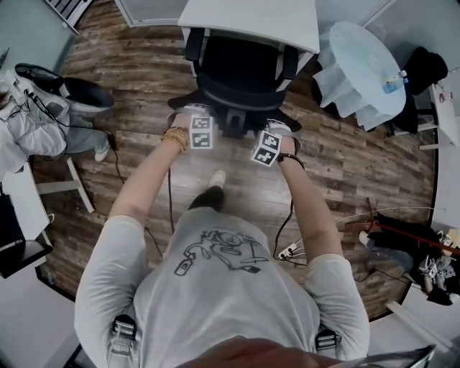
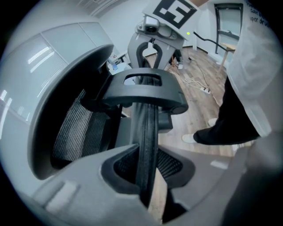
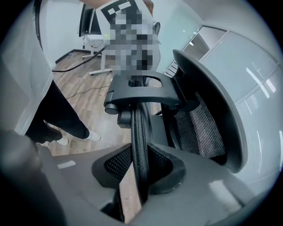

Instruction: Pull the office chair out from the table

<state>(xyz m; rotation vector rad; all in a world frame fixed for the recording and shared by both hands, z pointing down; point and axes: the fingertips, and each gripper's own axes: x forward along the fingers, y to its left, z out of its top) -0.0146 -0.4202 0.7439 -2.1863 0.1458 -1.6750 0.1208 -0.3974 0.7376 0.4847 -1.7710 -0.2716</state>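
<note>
Currently | upper centre: office chair [image 1: 241, 79] rim [image 2: 148, 132] being clenched by left gripper [image 2: 148, 165], right gripper [image 3: 138, 165] | risk: grip being lost if jerked

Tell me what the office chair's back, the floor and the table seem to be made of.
Back of the office chair: matte black mesh, with an open weave showing. The floor: wood-look planks with visible grain and seams, possibly laminate. The table: smooth white top, probably laminate or painted board.
</note>
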